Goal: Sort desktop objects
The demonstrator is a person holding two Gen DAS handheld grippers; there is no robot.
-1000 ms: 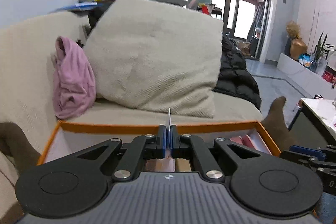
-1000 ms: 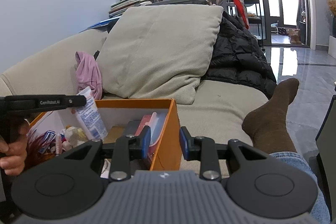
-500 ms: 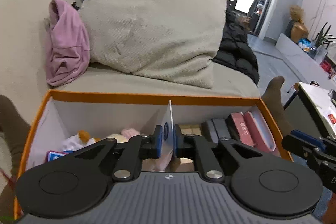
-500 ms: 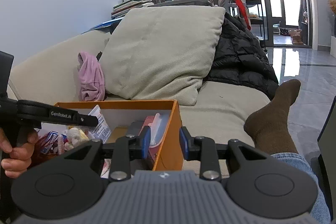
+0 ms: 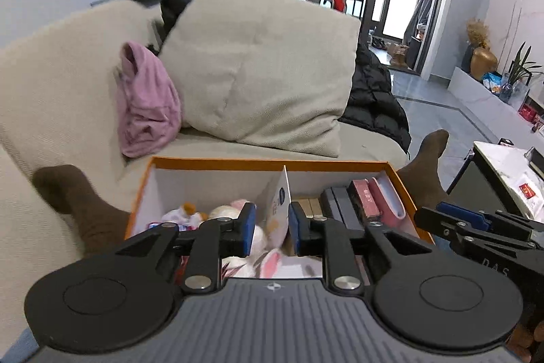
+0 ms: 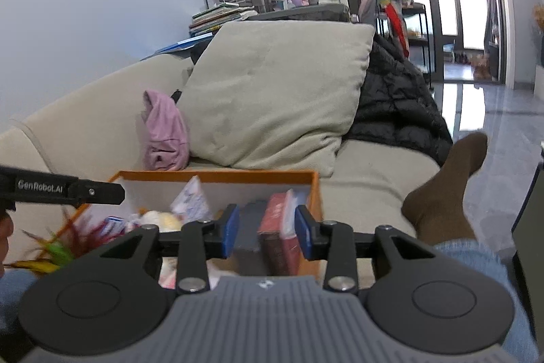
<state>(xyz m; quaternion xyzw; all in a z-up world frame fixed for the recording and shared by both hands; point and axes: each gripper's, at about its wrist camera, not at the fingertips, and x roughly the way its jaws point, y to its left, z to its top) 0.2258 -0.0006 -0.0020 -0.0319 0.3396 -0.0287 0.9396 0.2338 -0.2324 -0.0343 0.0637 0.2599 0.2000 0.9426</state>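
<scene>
I see a beige cushion point(image 5: 268, 80) at 12 o'clock on the sofa point(image 5: 57, 84). Pink cloth point(image 5: 146, 104) lies at 10 o'clock, touching it. Black jacket point(image 5: 374, 101) at 2 o'clock. Stacked books point(image 6: 217, 17) sit behind.

My left gripper point(image 5: 268, 228) has just been opening, and the white flat packet point(image 5: 279, 203) stands loose between its blue pads in the orange cardboard box point(image 5: 272, 164).

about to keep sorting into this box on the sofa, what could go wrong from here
The white packet, just let go as the left tongs' jaws opened, stands on edge among the plush toys and may topple. The orange box sits on a soft sofa cushion between the person's legs, so it could tip. The right tongs hover close over the upright books and might knock them.
</scene>
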